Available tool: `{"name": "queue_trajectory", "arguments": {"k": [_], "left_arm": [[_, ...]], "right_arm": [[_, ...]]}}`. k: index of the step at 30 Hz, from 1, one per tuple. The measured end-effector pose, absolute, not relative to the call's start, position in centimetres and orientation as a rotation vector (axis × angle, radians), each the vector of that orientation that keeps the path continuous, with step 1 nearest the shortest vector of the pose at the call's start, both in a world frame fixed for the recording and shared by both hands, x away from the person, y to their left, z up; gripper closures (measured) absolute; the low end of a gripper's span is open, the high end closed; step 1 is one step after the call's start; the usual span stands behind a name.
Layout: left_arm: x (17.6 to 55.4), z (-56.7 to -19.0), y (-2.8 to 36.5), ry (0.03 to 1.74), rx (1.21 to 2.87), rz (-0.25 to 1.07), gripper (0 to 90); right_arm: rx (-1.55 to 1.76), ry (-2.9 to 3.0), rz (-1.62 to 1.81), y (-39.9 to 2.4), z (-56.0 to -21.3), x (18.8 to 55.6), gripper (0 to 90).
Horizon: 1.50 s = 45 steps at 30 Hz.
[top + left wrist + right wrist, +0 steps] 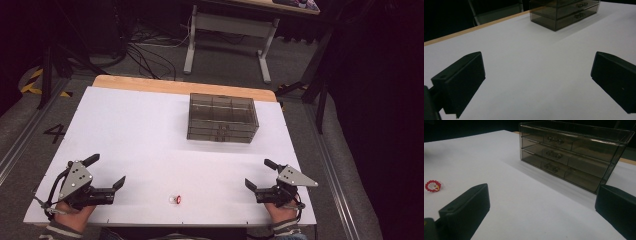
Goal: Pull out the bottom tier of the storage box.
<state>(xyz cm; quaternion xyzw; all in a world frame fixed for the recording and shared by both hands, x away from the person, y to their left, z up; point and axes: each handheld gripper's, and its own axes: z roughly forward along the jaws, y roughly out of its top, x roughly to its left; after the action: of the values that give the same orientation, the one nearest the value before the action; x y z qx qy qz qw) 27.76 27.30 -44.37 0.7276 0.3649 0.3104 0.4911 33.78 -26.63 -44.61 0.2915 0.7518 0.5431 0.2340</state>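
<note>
Both claws are resting wide open and empty: left claw point(106, 171), right claw point(259, 174). A red ring point(177, 200) is lying between them; the drawer box point(223, 118) is sitting ahead.

Grey floor point(220, 60), dim room, surroundings mostly in black shadow. White-topped table point(145, 130) with a bare wooden strip point(150, 84) along its far edge. Beyond it stood a second table with a pale metal frame point(227, 30) and wooden top. Dark cables point(145, 50) lay tangled on the floor at far left. Yellow-black hazard tape point(31, 82) marked the floor at left; a black "4" point(54, 132) beside the table.
</note>
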Motion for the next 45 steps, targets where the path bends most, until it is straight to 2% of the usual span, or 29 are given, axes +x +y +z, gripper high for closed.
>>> {"name": "queue_trajectory", "arguments": {"k": [45], "left_arm": [[27.84, -44.31, 27.22, 0.894, 1.764, 0.737, 0.3]], "right_arm": [[0.803, 2.07, 1.445, -26.3, -44.42, 34.05, 0.4]]}}
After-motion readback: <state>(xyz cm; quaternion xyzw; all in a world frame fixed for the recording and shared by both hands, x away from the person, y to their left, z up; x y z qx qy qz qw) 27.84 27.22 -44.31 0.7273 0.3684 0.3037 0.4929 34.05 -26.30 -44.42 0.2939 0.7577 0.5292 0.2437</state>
